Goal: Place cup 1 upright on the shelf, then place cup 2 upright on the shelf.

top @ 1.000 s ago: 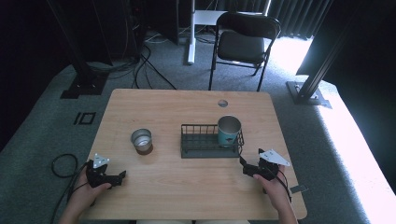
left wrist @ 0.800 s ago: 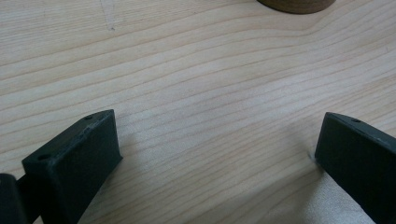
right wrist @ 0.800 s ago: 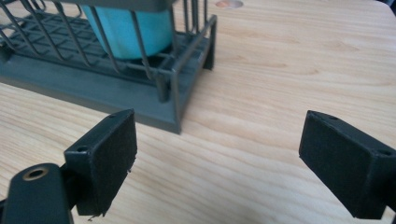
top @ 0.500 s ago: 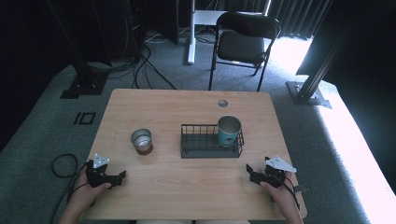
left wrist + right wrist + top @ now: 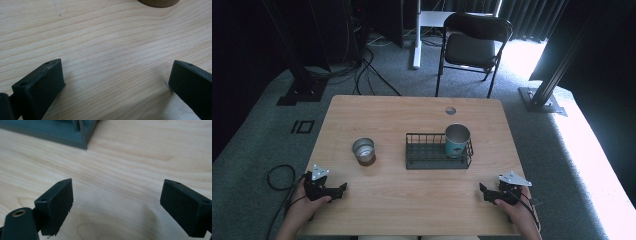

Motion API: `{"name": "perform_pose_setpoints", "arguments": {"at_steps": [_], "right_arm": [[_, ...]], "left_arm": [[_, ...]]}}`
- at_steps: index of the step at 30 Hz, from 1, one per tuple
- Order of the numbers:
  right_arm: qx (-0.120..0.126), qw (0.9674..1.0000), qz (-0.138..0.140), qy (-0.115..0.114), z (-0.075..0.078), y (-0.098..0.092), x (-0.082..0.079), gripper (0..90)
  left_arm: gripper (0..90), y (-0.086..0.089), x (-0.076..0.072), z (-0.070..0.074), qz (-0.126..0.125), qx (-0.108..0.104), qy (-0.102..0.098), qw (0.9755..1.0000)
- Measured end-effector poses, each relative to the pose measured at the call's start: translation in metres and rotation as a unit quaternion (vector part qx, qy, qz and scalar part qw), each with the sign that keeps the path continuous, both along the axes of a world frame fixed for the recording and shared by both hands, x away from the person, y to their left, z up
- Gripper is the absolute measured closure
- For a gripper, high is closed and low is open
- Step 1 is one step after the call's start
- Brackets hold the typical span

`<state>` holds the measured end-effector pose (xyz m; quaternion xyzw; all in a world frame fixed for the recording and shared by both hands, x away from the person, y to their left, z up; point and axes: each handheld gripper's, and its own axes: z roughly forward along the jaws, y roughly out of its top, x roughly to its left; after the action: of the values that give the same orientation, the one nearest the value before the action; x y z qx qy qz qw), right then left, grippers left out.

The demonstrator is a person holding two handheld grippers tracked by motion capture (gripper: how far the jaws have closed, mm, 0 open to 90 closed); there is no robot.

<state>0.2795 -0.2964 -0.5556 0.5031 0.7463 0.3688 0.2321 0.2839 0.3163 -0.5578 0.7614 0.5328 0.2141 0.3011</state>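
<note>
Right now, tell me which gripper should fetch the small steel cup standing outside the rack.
Left. The left gripper, open, rests nearest the small steel cup; the right gripper sits beyond the black wire rack.

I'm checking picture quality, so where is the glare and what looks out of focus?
High view: sunlight washes out the floor at right. Left gripper view: the cup base is soft. Right gripper view: the rack is blurred, and the jaws are sharper.

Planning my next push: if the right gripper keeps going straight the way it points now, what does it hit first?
Probably the near corner of the wire rack. The right gripper, jaws open, has bare table ahead first; depth is hard to judge, so it might just slip past.
</note>
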Motion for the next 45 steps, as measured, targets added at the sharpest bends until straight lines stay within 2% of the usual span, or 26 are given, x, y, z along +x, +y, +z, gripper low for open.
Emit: {"name": "perform_pose_setpoints", "arguments": {"at_steps": [4,7,25,31,35,38,41,45], "right_arm": [[-0.014,0.9998,0.004,0.016,-0.0015,-0.0005,0.0007,11.1],[-0.025,0.9990,0.010,0.037,-0.0032,0.0003,0.0024,11.0],[-0.027,0.9988,0.014,0.039,-0.0033,0.0007,0.0035,10.9],[-0.027,0.9988,0.014,0.039,-0.0033,0.0006,0.0035,11.0],[-0.027,0.9988,0.014,0.039,-0.0033,0.0007,0.0034,10.9],[-0.027,0.9988,0.014,0.039,-0.0034,0.0007,0.0034,11.0],[-0.027,0.9988,0.014,0.039,-0.0034,0.0007,0.0033,11.0],[-0.027,0.9988,0.014,0.039,-0.0034,0.0007,0.0033,11.0]], "left_arm": [[0.5,0.0000,0.0000,0.0000,0.000,0.000,0.000,1.0000],[0.5,0.0000,-0.0001,0.0000,0.000,0.000,0.000,1.0000],[0.6,0.0001,-0.0010,0.0005,-0.008,0.001,0.002,1.0000],[0.6,0.0030,-0.0024,0.0004,-0.023,0.003,0.000,0.9997],[0.6,0.0037,-0.0040,0.0011,-0.045,0.010,-0.003,0.9989],[0.7,0.0033,-0.0042,0.0014,-0.052,0.015,-0.008,0.9985],[0.7,0.0014,-0.0046,0.0036,-0.067,0.007,-0.015,0.9976],[0.7,-0.0008,-0.0037,0.0068,-0.079,-0.015,-0.025,0.9964]]}}
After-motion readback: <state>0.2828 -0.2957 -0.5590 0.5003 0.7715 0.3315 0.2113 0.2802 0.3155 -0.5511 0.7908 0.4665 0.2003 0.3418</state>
